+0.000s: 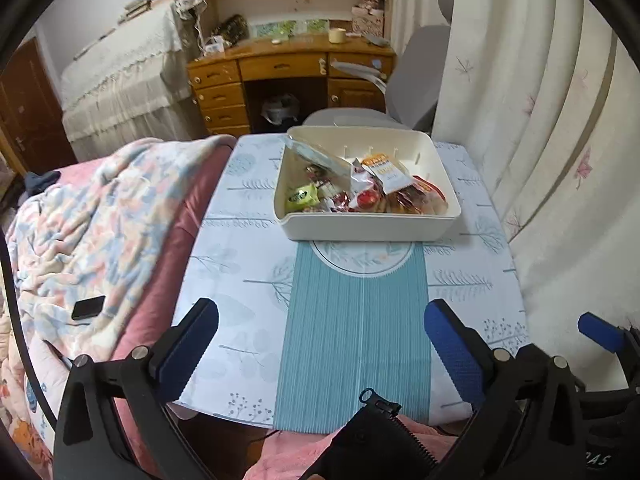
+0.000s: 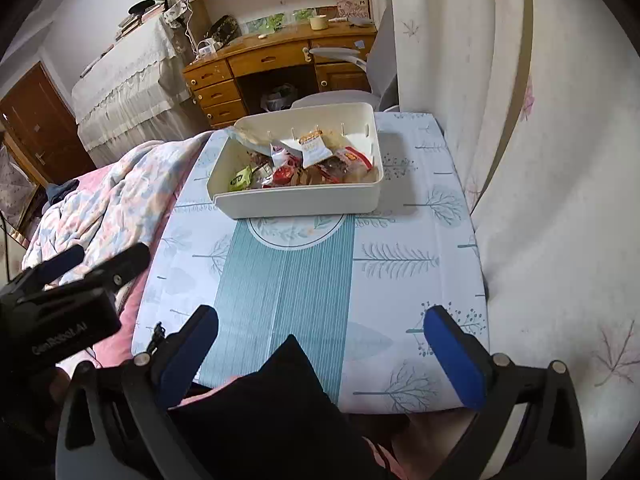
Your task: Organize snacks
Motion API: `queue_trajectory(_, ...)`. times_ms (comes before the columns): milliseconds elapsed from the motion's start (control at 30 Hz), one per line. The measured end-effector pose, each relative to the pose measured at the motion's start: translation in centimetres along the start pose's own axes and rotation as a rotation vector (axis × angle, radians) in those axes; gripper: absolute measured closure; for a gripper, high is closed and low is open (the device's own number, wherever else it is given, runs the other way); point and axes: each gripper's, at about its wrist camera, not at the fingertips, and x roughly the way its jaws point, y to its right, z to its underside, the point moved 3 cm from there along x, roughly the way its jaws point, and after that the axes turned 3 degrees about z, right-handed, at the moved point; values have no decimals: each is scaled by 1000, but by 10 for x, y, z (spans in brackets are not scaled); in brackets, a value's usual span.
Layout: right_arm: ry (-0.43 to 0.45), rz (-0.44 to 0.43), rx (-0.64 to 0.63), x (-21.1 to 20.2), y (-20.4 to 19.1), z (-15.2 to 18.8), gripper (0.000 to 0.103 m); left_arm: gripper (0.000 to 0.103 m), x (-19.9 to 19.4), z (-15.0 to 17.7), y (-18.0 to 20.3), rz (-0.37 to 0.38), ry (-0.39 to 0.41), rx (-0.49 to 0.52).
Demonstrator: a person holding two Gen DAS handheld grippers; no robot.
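Observation:
A cream plastic bin stands at the far end of the small table and holds several wrapped snacks, among them a green packet and an orange-and-white packet. It also shows in the right wrist view with the snacks inside. My left gripper is open and empty, low over the table's near edge. My right gripper is open and empty, beside it on the right; its fingers show in the left wrist view.
A bed with a flowered quilt and a black phone lies left of the table. White curtains hang close on the right. A wooden desk and grey chair stand behind. Dark clothing sits below the grippers.

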Motion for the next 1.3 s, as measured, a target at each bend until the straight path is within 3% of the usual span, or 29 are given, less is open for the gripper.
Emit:
queue_trajectory(267,-51,25,23,14,7,12,0,1,1,10,7,-20,-19,25)
queue_trajectory(633,-81,41,16,20,9,19,0,1,12,16,9,6,-56,22)
queue_trajectory(1300,-37,92,-18,11,9,8,0,1,16,9,13,20,-49,34)
